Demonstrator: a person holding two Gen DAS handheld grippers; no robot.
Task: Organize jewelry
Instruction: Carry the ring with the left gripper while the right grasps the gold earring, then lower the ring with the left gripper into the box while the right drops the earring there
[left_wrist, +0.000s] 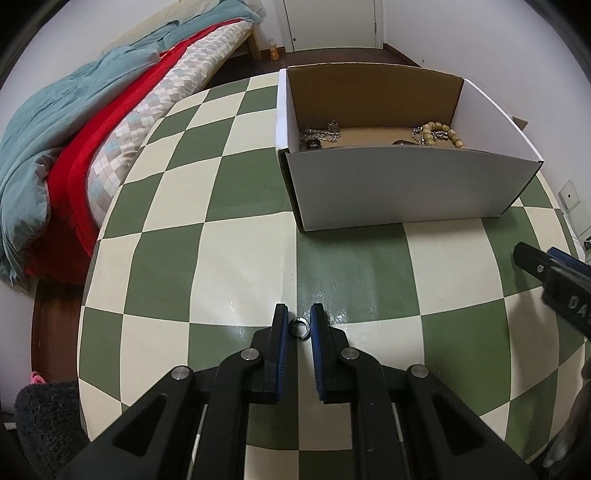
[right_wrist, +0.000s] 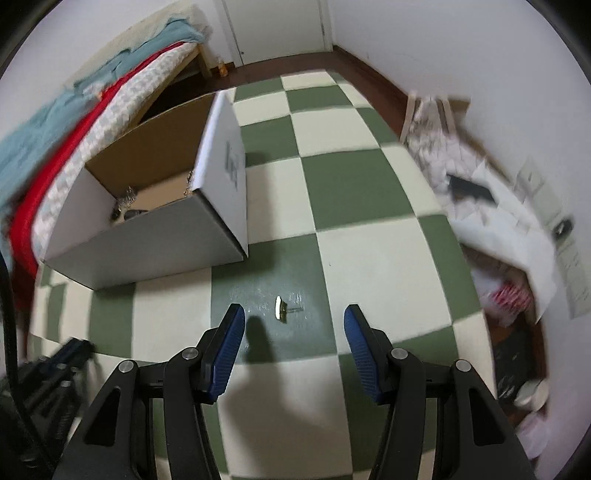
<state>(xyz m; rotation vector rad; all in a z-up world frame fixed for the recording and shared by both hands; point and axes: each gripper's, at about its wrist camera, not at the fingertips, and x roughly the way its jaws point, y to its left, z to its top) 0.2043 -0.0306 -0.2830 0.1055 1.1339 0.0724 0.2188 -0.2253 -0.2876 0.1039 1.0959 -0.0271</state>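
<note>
My left gripper (left_wrist: 299, 317) is shut on a small dark ring (left_wrist: 299, 328), pinched between its blue pads just above the checked green and cream tabletop (left_wrist: 221, 258). Beyond it stands a white cardboard box (left_wrist: 406, 184) holding silver chains (left_wrist: 321, 134) and a beaded bracelet (left_wrist: 441, 133). In the right wrist view my right gripper (right_wrist: 294, 312) is open, pointing down over a small gold stud earring (right_wrist: 281, 309) that lies on a green square, level with its fingertips and apart from both. The box (right_wrist: 147, 251) stands to its left.
A bed with teal and red blankets (left_wrist: 74, 147) runs along the table's left side. A bag and crumpled white paper (right_wrist: 480, 206) crowd the table's right edge. The other gripper's finger (left_wrist: 532, 258) reaches in from the right of the left wrist view.
</note>
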